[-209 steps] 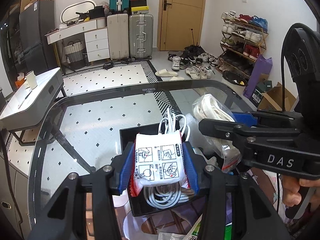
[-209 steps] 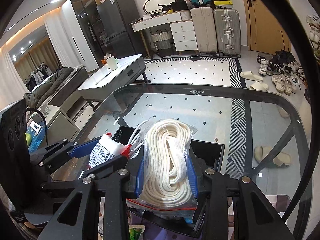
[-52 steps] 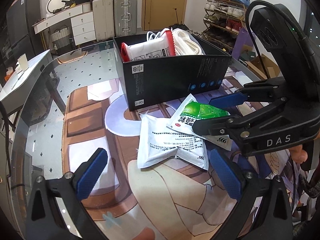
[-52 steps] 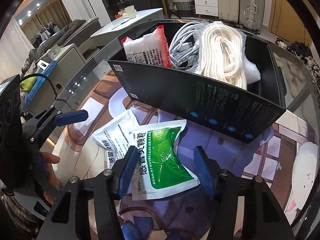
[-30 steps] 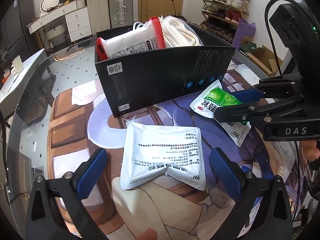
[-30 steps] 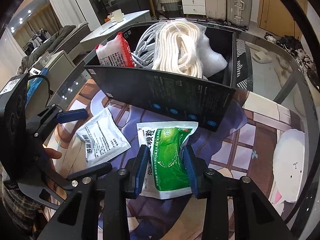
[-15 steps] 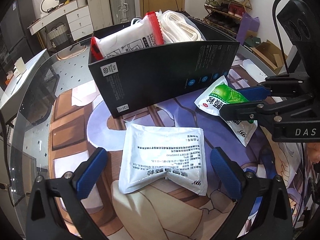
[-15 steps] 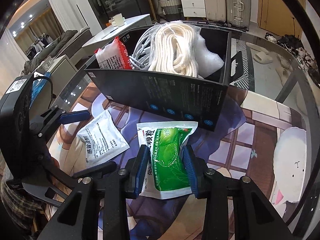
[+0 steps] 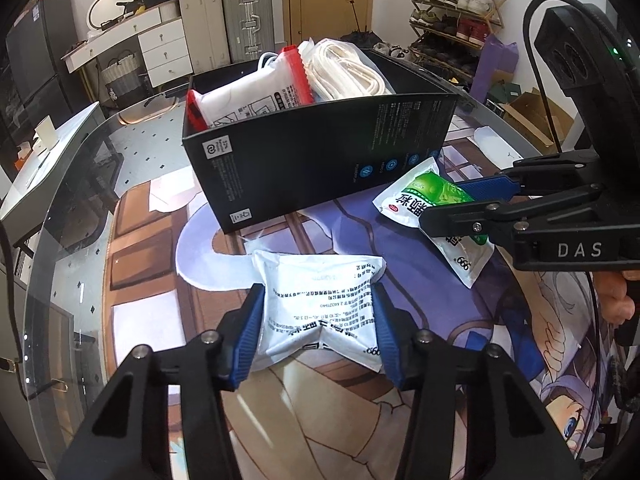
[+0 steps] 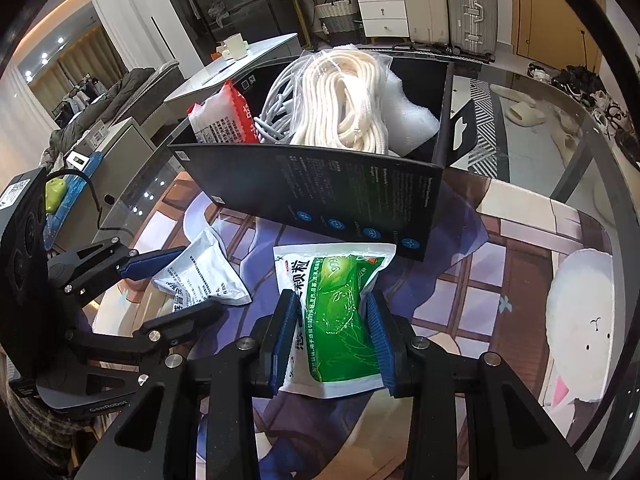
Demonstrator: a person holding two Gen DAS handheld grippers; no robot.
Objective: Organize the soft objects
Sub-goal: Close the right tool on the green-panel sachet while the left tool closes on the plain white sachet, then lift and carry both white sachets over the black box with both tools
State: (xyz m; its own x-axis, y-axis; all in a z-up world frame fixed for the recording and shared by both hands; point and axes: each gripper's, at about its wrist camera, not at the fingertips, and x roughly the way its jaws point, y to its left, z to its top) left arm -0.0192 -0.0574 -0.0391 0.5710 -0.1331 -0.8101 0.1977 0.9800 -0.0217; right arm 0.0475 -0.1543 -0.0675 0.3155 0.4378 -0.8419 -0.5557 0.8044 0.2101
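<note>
My left gripper [image 9: 318, 330] is shut on a white medicine pouch [image 9: 320, 304] that lies on the printed mat; it also shows in the right wrist view [image 10: 204, 276]. My right gripper [image 10: 330, 338] is shut on a green medicine pouch [image 10: 340, 316], held just in front of the black box [image 10: 332, 196]; the pouch also shows in the left wrist view [image 9: 436, 204]. The box [image 9: 320, 160] holds a red-edged white packet [image 9: 260, 96], grey cables [image 10: 276, 112] and a bagged white rope [image 10: 340, 104].
The printed mat [image 9: 400, 400] covers the near part of a glass table [image 9: 80, 184]. The black box stands at the mat's far edge. A white low table [image 10: 224, 68], suitcases [image 9: 224, 20] and a shoe rack [image 9: 452, 8] stand beyond.
My left gripper has closed from wide open onto the white pouch. My right gripper keeps its hold on the green pouch and has barely moved.
</note>
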